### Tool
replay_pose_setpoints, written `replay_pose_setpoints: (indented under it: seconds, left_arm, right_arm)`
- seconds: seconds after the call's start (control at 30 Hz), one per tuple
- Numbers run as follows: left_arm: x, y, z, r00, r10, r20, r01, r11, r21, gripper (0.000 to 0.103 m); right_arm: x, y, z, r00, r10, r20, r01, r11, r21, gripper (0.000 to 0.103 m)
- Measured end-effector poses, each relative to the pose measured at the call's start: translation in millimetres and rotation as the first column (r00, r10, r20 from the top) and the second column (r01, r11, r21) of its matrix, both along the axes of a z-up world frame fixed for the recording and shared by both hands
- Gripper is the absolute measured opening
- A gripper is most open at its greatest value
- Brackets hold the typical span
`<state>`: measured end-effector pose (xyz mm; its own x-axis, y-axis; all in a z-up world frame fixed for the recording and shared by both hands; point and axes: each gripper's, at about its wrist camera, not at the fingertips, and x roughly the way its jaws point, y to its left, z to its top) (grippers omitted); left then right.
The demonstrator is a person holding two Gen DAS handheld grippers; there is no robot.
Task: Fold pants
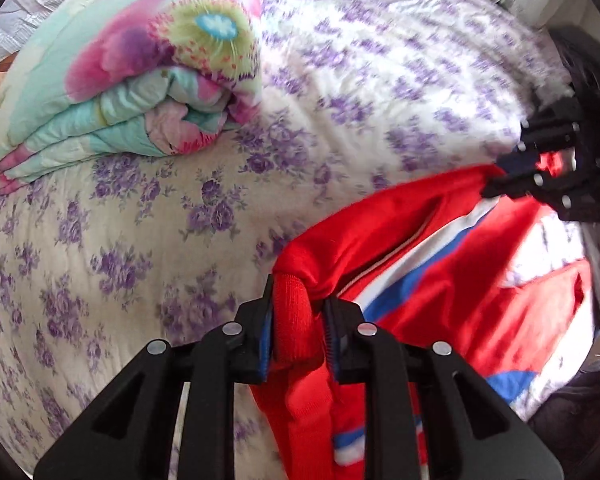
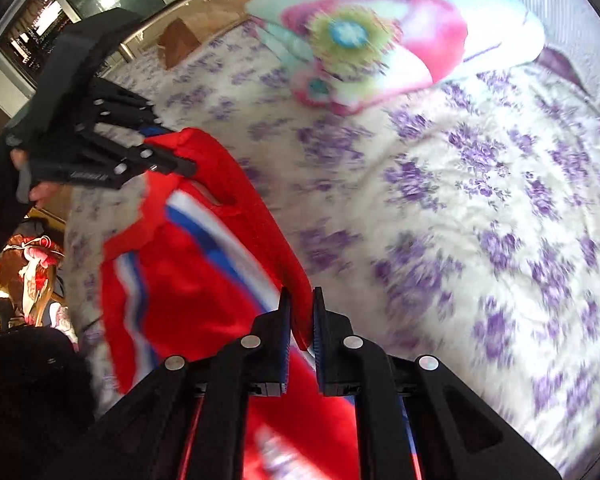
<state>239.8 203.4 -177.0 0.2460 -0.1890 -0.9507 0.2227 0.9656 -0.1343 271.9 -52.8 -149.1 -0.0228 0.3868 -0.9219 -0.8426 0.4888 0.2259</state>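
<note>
The red pants (image 1: 428, 264), of smooth knit with white and blue side stripes, are held up above a bed sheet (image 1: 140, 240) printed with purple flowers. Their ribbed waistband is pinched between the pads of the left gripper (image 1: 298, 308). A thin red edge is clamped by the nearly closed right gripper (image 2: 301, 312). A puffy folded quilt (image 1: 120, 68) lies near.

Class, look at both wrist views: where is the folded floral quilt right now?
The folded floral quilt lies on the purple-flowered bedsheet, upper left in the left wrist view, apart from the red pants.
</note>
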Motion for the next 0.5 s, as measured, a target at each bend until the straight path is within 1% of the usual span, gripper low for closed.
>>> replay_pose_setpoints:
  seconds: [0.07,0.17,0.27,0.33,0.43,0.5]
  left_arm:
    - [-20.9,2.8,13.2,1.0,-0.014,0.026,0.014,1.0,-0.027,0.021]
    - [-60.4,3.7,21.9,0.998,-0.046,0.039,0.047,0.998,-0.044,0.023]
    - [-100.4,-1.5,13.8,0.996,-0.088,0.009,0.089,0.996,-0.032,0.023]
    - [-128.5,-9.7,1.6,0.991,-0.131,-0.023,0.131,0.991,-0.007,0.023]
    - [-155.5,-15.2,-16.7,0.985,-0.161,-0.067,0.162,0.987,0.013,0.023]
    - [-168.3,-15.8,-28.7,0.981,-0.177,-0.084,0.181,0.983,0.039,0.026]
  right_arm:
    - [-32.6,-5.9,16.1,1.0,0.004,0.011,-0.004,1.0,0.01,0.01]
    - [-81.1,-8.1,21.2,1.0,-0.022,-0.011,0.022,0.999,0.027,0.01]
    - [-131.8,-4.0,6.9,0.997,-0.056,-0.05,0.057,0.998,0.029,0.01]
    - [-163.5,-1.0,-5.5,0.994,-0.079,-0.079,0.081,0.997,0.019,0.01]
    - [-204.4,4.2,-26.5,0.99,-0.092,-0.11,0.092,0.996,0.0,0.01]
    - [-219.8,5.1,-40.6,0.983,-0.126,-0.137,0.126,0.992,-0.014,0.01]
